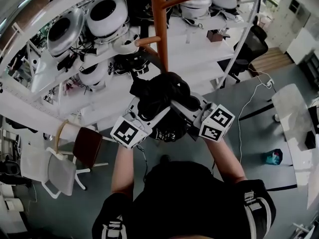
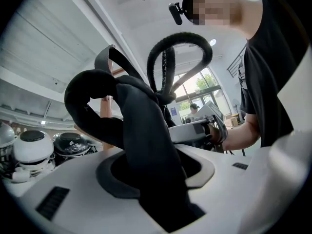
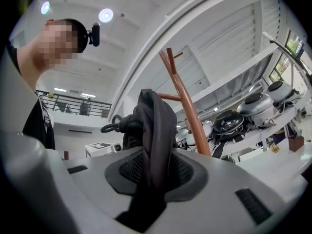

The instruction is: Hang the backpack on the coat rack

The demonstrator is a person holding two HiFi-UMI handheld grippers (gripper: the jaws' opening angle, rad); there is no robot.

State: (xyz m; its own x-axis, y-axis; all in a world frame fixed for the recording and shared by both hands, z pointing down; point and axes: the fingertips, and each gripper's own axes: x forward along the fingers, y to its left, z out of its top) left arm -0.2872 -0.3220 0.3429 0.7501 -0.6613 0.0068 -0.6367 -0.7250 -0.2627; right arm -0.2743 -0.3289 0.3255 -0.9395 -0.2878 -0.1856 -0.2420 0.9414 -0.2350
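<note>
Black backpack [image 1: 162,96]: held aloft between both grippers, just before the rack's pole in the head view; whether it touches the pole cannot be told.
Loop [image 2: 178,65]: stands up above the bunched fabric.
Left gripper [image 2: 161,179]: jaws clenched on a wide strap of the backpack.
Right gripper [image 3: 151,179]: jaws clenched on a fold of the backpack.
Rack [image 1: 159,29]: brown wooden pole, upright; pegs [image 1: 177,0] jut out above the backpack.
Shelf [image 1: 199,44]: white, behind the rack, carrying round white devices [image 1: 107,14].

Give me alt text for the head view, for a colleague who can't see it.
The left tongs and right tongs grip a black backpack, held just in front of the brown coat rack, not on a peg yet. White shelves of round devices stand behind it.
</note>
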